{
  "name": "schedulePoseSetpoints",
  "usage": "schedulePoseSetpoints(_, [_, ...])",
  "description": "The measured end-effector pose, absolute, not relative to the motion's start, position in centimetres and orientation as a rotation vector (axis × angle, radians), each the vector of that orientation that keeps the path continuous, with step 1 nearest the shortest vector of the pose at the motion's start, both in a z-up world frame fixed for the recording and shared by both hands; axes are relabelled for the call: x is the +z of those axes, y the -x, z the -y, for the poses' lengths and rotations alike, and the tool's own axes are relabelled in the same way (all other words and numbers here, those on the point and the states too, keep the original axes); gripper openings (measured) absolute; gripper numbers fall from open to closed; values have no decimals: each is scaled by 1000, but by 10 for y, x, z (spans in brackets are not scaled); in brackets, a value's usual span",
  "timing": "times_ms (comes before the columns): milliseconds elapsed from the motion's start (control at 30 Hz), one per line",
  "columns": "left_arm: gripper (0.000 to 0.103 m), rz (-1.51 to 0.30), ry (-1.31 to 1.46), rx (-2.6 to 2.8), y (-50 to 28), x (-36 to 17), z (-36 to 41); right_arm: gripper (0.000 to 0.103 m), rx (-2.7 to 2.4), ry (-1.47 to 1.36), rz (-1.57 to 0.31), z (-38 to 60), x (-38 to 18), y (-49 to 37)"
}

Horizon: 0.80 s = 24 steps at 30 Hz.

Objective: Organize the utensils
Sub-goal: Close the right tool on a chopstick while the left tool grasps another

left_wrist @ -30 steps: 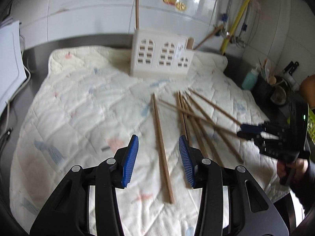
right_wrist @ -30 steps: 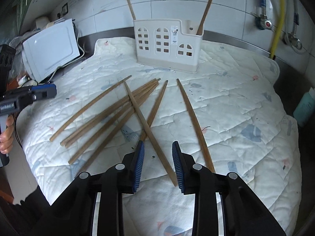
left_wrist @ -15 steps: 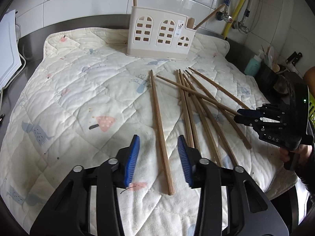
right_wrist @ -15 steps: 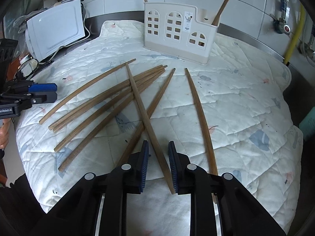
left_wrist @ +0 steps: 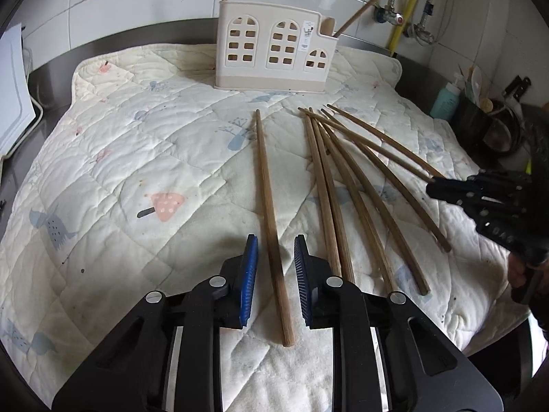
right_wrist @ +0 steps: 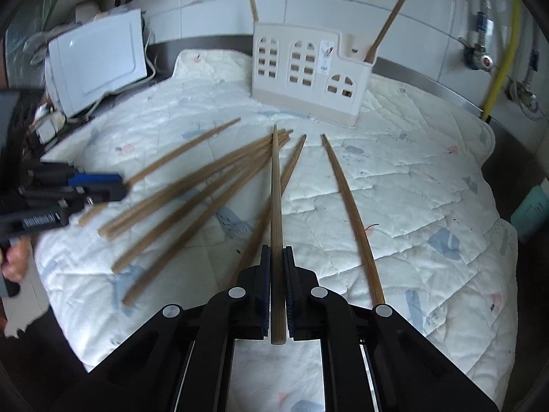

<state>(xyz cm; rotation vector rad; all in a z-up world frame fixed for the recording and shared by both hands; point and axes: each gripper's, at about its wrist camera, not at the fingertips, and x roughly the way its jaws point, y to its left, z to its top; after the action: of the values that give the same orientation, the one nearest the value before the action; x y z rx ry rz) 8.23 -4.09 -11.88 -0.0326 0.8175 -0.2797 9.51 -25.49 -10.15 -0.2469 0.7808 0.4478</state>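
Note:
Several long wooden chopsticks (left_wrist: 346,185) lie fanned on a quilted mat (left_wrist: 137,158). A cream holder (left_wrist: 274,51) with arched windows stands at the back, two chopsticks upright in it. My left gripper (left_wrist: 274,250) straddles a lone chopstick (left_wrist: 266,178). Its jaws are closing, and a small gap shows on each side of the stick. My right gripper (right_wrist: 276,257) is shut on a chopstick (right_wrist: 275,189) that points straight ahead toward the holder (right_wrist: 308,72). From the left wrist view the right gripper (left_wrist: 435,185) shows at the far right.
A white appliance (right_wrist: 96,65) with cables sits off the mat's left edge. A teal bottle (left_wrist: 446,101) and a dark pot of utensils (left_wrist: 480,127) stand to the right. A yellow pipe (left_wrist: 408,7) and taps run along the tiled wall.
My left gripper has sunk toward the lone chopstick and its jaws have narrowed around it. My right gripper's jaws have closed onto a chopstick, which now lines up with the fingers.

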Motion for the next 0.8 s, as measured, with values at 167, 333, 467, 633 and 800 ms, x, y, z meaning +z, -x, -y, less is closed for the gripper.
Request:
schedulePoseSetpoints(167, [18,-808,6,-266,-79,-123,45,7,435,166,-736,258,-86,-84])
schedulePoseSetpoints(333, [11,-794,-16,-245,-76,-124,45,7,415,85,-697,261,-73,-74])
schedulePoseSetpoints(467, [6,-786,-26,-245,-74,-120,42,7,402,36,-665,263,-62,-66])
schedulePoseSetpoints(633, [6,-742,25,-264,-70,-102,27,7,397,4,-621,265,-42,-59])
schedulePoseSetpoints(800, [5,-680,65,-274,-69,-79,13,7,401,-8,-578,264,-20,-57])
